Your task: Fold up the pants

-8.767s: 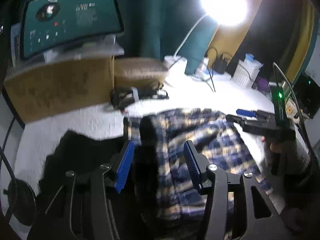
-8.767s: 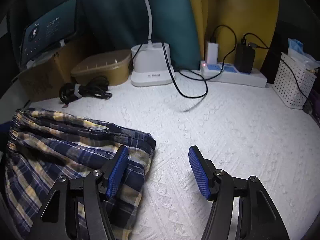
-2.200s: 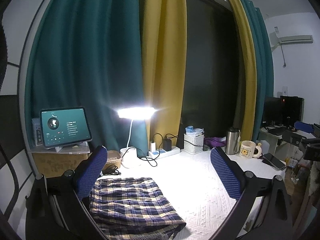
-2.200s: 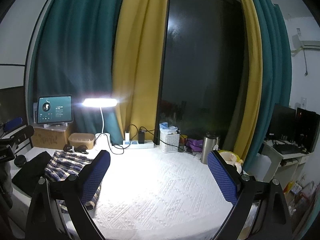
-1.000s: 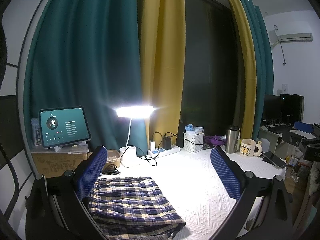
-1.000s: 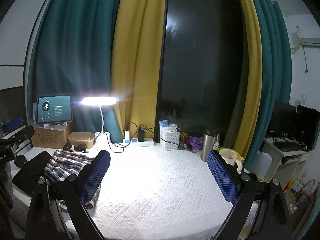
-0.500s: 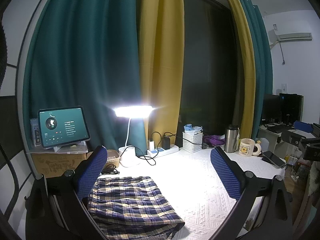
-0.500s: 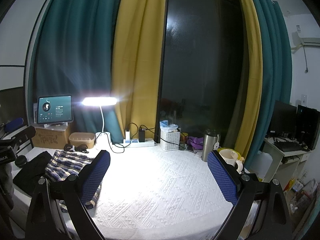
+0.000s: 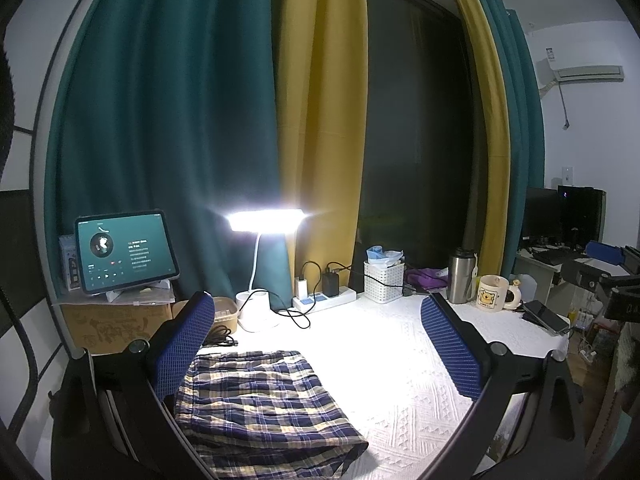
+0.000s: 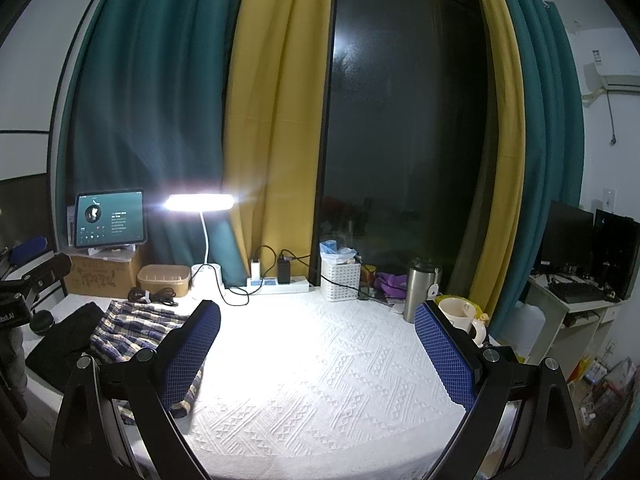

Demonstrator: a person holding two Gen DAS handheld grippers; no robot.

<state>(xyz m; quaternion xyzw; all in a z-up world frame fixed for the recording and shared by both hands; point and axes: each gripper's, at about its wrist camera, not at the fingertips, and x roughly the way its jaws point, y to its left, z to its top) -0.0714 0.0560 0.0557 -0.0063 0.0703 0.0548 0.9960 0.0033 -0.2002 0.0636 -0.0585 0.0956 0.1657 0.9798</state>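
Note:
The blue and yellow plaid pants [image 9: 260, 400] lie folded into a flat rectangle on the left part of the white table [image 9: 392, 364]. My left gripper [image 9: 320, 344] hangs open well above and behind them, nothing between its blue pads. In the right wrist view the same pants [image 10: 136, 328] show at the left, partly behind a finger. My right gripper [image 10: 316, 348] is wide open over bare tablecloth, holding nothing. The other gripper shows at the far right edge [image 9: 600, 268] of the left wrist view and at the left edge [image 10: 28, 276] of the right wrist view.
A lit desk lamp [image 9: 264, 224], a tablet [image 9: 124, 252] on a cardboard box [image 9: 116, 320], a power strip [image 9: 324, 300], a white basket [image 9: 384, 280], a steel flask [image 9: 458, 276] and a mug [image 9: 494, 294] line the table's back. A black cloth [image 10: 68, 336] lies left of the pants.
Since 8.8 s ago both grippers have pulled up and back from the pants. Over the last second the views have only drifted slightly; the pants have not moved.

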